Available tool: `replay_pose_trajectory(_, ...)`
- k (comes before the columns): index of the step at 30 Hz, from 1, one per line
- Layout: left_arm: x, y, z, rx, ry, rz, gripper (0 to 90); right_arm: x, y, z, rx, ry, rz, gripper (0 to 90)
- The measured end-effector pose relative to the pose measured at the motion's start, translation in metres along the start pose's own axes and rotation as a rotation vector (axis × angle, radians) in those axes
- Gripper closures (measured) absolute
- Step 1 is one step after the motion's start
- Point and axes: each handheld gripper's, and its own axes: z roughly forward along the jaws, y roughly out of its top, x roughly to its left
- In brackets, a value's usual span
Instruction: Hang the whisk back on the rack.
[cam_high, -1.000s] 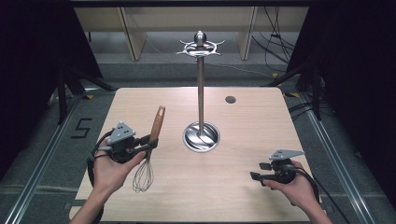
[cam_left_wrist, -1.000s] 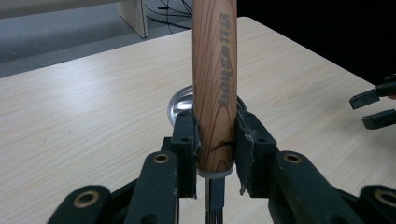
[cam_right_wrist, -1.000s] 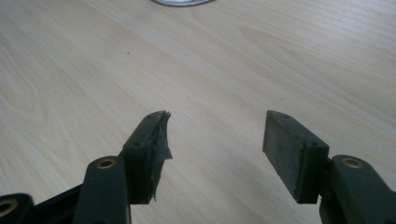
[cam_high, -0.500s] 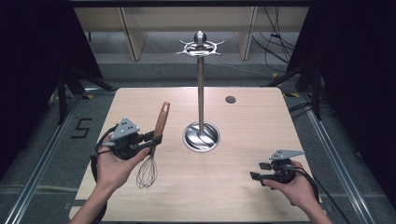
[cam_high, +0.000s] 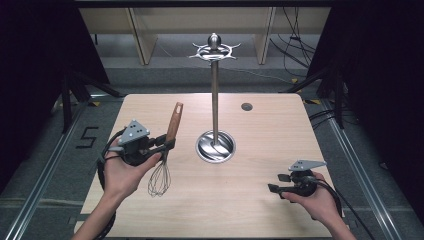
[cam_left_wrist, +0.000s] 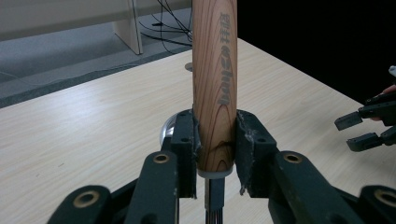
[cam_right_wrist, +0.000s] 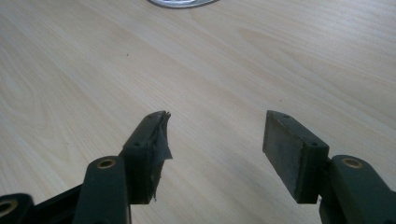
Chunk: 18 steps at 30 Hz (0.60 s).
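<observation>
A whisk with a wooden handle (cam_high: 174, 122) and a wire head (cam_high: 159, 181) is held at the table's left. My left gripper (cam_high: 167, 142) is shut on the handle's lower end (cam_left_wrist: 215, 93), a pad pressing on each side. The handle points away from me and the wires toward me. A metal utensil stand (cam_high: 215, 100) rises from a round base (cam_high: 215, 146) at mid-table, with hooks at its top. My right gripper (cam_high: 276, 183) rests low at the front right, open, with bare wood between its pads (cam_right_wrist: 215, 135). The left gripper view shows it at the right edge (cam_left_wrist: 369, 126).
The light wooden table (cam_high: 270, 130) has a small dark round hole (cam_high: 246, 106) near its far edge. Dark curtains flank both sides, and pale shelving stands behind. Cables trail from both grippers off the front corners.
My left hand has shifted the whisk slightly to the right and away from me, its grip unchanged. The right hand has stayed still.
</observation>
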Motion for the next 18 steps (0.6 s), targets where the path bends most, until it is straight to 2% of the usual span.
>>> replay_pose_trajectory(4, -0.002, 0.004, 0.0, -0.007, -0.004, 0.007, 70.1, 0.0, 0.0, 0.0, -0.004, -0.004, 0.0, 40.9)
replay_pose_trajectory(8, -0.003, 0.007, 0.001, -0.014, -0.012, 0.01, 70.1, -0.003, 0.0, 0.0, -0.01, -0.008, -0.026, 40.9)
replay_pose_trajectory(18, -0.007, 0.016, 0.001, -0.032, -0.013, 0.012, 70.1, -0.001, 0.0, 0.0, -0.007, -0.008, -0.015, 40.9)
